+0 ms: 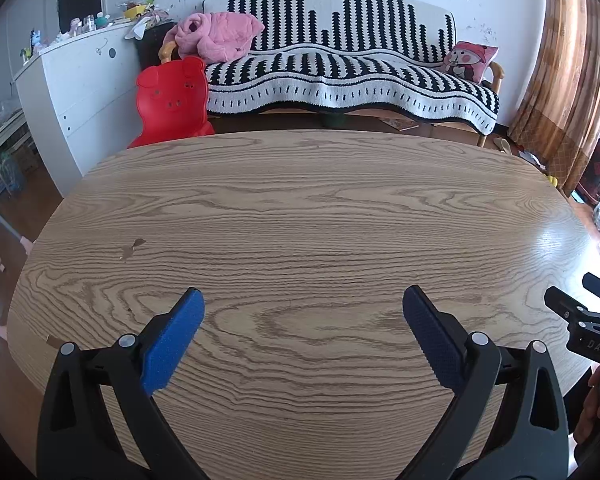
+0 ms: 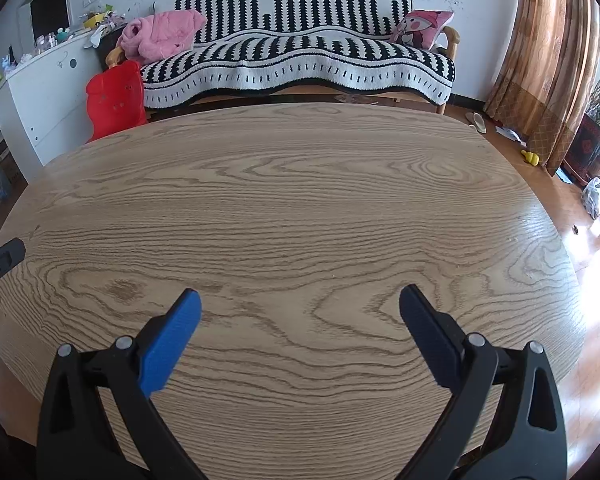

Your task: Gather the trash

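Observation:
My left gripper point(image 1: 303, 300) is open and empty, with blue pads, held low over the near part of a wooden table point(image 1: 300, 208). My right gripper point(image 2: 300, 300) is also open and empty over the same table point(image 2: 284, 200). I see no trash on the tabletop in either view, only a small dark chip mark point(image 1: 132, 249) in the surface. The right gripper's tip shows at the right edge of the left wrist view point(image 1: 584, 316). The left gripper's tip shows at the left edge of the right wrist view point(image 2: 0, 260).
Behind the table stands a sofa with a black-and-white striped cover point(image 1: 340, 68), a pink blanket point(image 1: 216, 36) and a cartoon pillow point(image 1: 470, 60). A red bear-shaped chair point(image 1: 172, 100) and a white cabinet point(image 1: 80, 92) are at the left. Curtains point(image 2: 548, 60) hang at the right.

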Demonstrator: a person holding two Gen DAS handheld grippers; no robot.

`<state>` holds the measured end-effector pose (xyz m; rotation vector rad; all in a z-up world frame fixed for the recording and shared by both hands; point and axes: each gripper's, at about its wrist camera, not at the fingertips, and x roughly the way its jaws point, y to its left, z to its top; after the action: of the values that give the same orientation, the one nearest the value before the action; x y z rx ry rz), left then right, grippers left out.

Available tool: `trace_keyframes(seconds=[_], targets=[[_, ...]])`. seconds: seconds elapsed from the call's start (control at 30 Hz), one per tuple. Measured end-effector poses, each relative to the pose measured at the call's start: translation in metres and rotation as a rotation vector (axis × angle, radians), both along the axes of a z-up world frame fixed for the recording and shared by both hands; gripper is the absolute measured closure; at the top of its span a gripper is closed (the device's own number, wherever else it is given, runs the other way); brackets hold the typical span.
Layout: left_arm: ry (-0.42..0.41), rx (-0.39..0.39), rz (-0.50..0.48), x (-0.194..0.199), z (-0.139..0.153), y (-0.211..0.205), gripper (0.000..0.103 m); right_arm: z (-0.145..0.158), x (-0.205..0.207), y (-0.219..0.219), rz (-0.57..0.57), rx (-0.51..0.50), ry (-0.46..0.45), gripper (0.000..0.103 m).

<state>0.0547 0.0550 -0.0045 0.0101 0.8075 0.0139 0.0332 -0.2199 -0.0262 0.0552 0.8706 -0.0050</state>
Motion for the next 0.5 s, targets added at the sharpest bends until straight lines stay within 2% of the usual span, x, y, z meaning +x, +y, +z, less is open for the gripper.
trace_keyframes(seconds=[0.5], targets=[[0.002,-0.001,0.001,-0.0006,-0.0014,-0.0005,0.007,0.0009,-0.0001,-0.0002,0.001,-0.001,-0.001,0.007]])
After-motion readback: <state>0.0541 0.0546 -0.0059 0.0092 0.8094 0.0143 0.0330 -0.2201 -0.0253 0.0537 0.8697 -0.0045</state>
